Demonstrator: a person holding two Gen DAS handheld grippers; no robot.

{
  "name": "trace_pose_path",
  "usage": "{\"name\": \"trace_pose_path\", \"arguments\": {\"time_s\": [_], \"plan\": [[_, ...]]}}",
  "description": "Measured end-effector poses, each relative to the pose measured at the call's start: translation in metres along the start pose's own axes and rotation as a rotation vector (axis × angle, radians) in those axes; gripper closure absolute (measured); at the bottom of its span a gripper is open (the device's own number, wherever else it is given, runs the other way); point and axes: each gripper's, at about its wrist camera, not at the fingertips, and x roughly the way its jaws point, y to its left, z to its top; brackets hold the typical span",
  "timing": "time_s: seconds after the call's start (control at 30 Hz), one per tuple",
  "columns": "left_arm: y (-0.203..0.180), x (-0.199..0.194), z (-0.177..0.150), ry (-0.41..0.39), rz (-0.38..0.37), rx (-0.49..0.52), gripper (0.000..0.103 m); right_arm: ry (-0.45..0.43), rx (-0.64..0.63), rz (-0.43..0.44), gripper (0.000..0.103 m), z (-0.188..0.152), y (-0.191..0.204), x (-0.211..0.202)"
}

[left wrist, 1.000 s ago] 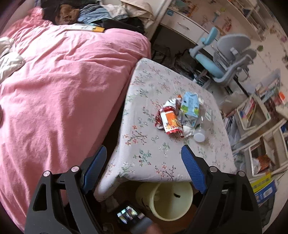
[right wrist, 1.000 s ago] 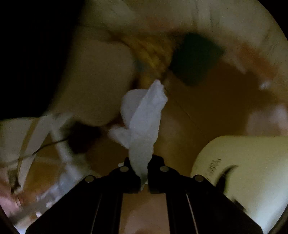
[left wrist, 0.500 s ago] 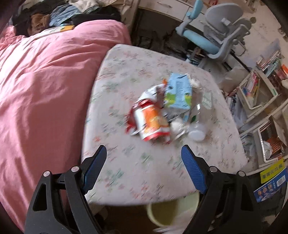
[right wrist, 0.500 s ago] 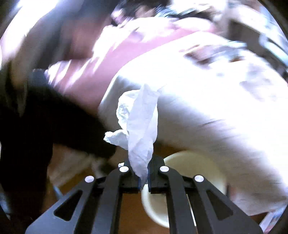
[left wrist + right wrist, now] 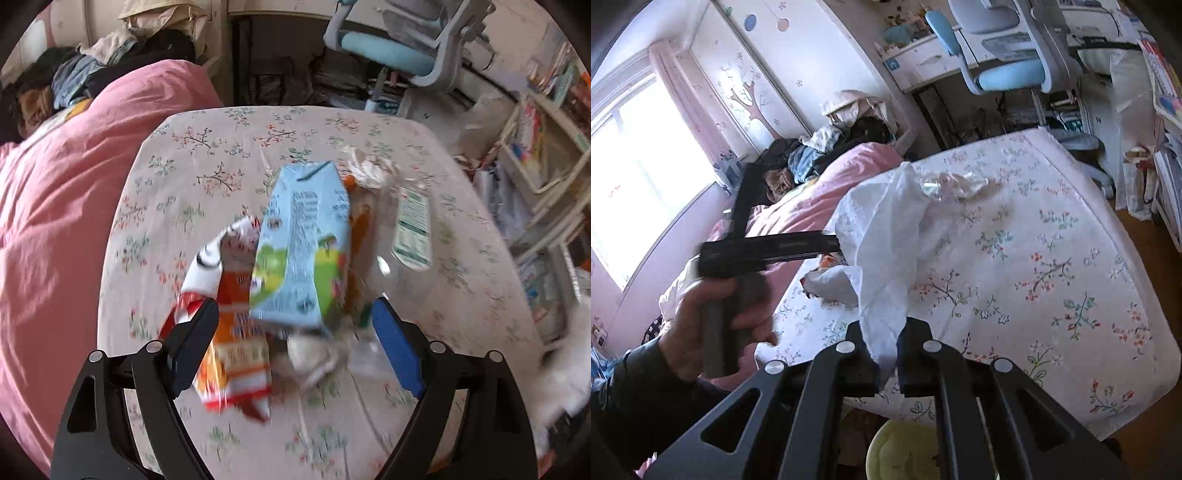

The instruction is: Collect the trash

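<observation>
Pinched in the right gripper (image 5: pixel 887 352), a white tissue (image 5: pixel 886 258) stood up from the nearly closed jaws, its long axis running away from the camera toward the far side of the table (image 5: pixel 1071 258), its top flopped over. Below the fingers sat the pale yellow bin (image 5: pixel 901 454), at the table's near edge. The left gripper (image 5: pixel 295 343) stood wide, its blue pads either side of the litter pile without touching it, gripping nothing. Between the pads lay a light blue carton (image 5: pixel 303 247), long axis pointing away from the camera, gabled top at the far end. An orange and white wrapper (image 5: pixel 232 354) lay beneath it to the left, a crumpled white wad (image 5: pixel 314 354) at its near end, and a clear plastic bottle (image 5: pixel 410 229) lay alongside on the right. A hand (image 5: pixel 713 317) held the left gripper's handle beside the pink quilt (image 5: pixel 55 221).
</observation>
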Motion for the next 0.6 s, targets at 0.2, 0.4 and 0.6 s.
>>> {"name": "trace_pose_path", "arguments": {"time_s": [0.2, 0.4, 0.6], "plan": [[0.003, 0.041, 0.024, 0.064, 0.025, -0.055, 0.022, 0.009, 0.017, 0.014, 0.094, -0.001, -0.017, 0.014], [0.009, 0.057, 0.031, 0.091, -0.049, -0.105, 0.038, 0.017, 0.028, 0.014, 0.094, 0.002, -0.02, 0.013], [0.013, 0.031, 0.029, 0.035, -0.069, -0.099, 0.04, 0.037, 0.003, 0.02, 0.094, -0.003, -0.011, 0.021]]}}
